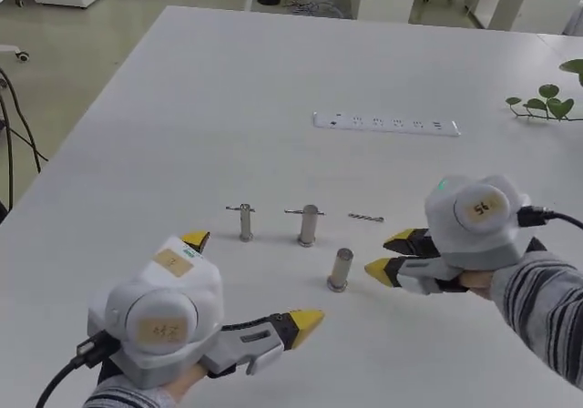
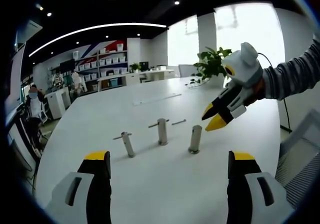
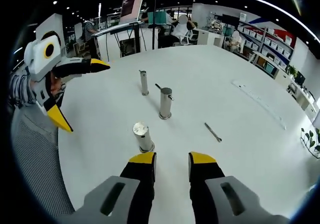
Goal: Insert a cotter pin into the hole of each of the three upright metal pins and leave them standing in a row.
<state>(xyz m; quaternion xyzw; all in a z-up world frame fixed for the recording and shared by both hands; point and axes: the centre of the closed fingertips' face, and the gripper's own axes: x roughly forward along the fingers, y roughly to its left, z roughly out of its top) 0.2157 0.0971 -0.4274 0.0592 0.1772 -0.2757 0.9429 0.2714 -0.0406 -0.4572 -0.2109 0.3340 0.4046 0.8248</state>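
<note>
Two upright pins, the left pin and the middle pin, already carry cotter pins. The third pin stands nearer you, bare and out of line. The loose cotter pin lies flat on the counter, near your right gripper, whose jaws are narrow and empty. Your left gripper is spread wide, holding nothing. The next move is likely a low, exact pinch on that thin cotter pin.
</note>
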